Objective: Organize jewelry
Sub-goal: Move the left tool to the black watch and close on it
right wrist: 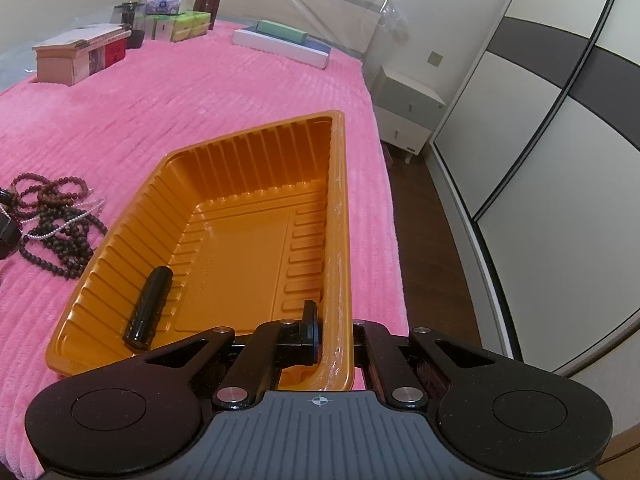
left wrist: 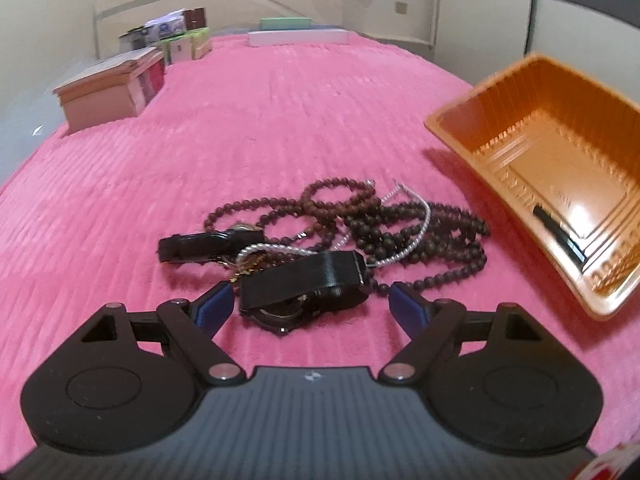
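Two grippers appear, one per wrist view; we take them in turn. From the left wrist we see the left gripper [left wrist: 310, 300] with its blue-padded fingers [left wrist: 214, 306] spread wide, holding nothing, low over the pink blanket [left wrist: 240, 120]; a black wristwatch [left wrist: 304, 284] lies between the fingertips, apparently untouched by either pad. Just beyond it we find the tangle of jewelry: dark bead strands [left wrist: 420, 236], brown bead bracelets [left wrist: 336, 200], a pearl strand [left wrist: 416, 224] looped through them, and a second black watch strap [left wrist: 200, 246] at the pile's left edge. The orange plastic tray [left wrist: 472, 120] stands to the right of the pile, near it but apart, and looks tilted toward the camera.

From the right wrist we see the right gripper [right wrist: 336, 344] closed on the near right wall of the orange plastic tray [right wrist: 340, 200], one finger inside the wall and one outside; a black cylinder [right wrist: 150, 308] lies on the tray floor at its near left corner. The bead pile [right wrist: 56, 224] rests on the blanket left of the tray. Boxes [right wrist: 76, 54] stand along the far edge of the blanket; a white nightstand [right wrist: 408, 116] and a wardrobe [right wrist: 540, 160] lie to the right.
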Motion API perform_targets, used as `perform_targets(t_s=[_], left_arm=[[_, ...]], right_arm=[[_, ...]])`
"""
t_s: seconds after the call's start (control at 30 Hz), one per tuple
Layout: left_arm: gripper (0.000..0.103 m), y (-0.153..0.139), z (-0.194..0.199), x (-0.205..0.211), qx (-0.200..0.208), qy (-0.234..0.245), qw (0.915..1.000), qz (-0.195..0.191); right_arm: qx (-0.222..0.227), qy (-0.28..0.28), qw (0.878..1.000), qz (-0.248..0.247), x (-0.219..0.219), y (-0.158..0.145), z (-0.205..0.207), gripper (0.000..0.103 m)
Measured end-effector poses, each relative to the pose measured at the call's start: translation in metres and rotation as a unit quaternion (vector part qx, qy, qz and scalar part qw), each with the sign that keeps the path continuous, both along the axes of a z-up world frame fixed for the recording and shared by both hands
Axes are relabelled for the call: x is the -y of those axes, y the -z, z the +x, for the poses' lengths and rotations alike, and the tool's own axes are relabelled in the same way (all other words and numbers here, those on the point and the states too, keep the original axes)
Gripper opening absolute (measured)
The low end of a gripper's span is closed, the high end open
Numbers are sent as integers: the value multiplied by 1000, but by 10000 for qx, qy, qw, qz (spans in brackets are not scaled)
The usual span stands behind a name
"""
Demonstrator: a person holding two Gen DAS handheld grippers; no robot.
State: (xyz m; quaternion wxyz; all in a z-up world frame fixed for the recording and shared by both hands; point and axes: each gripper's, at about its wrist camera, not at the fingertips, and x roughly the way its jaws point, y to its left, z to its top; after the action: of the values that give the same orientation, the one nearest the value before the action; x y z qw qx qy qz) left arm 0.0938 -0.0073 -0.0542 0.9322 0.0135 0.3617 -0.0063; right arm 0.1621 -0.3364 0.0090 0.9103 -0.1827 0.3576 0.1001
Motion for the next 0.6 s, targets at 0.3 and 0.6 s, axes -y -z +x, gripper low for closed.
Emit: perform_targets(t_s=[0.3,0.6], left_arm=[[75,7,8,7,137,-45,9989,440],[46,1,4,10,228,142,9986,456]], right_arm=[[-16,13,10000,-18,0,2,2,3],[-2,23,10000,-12,-1,3,2,3]])
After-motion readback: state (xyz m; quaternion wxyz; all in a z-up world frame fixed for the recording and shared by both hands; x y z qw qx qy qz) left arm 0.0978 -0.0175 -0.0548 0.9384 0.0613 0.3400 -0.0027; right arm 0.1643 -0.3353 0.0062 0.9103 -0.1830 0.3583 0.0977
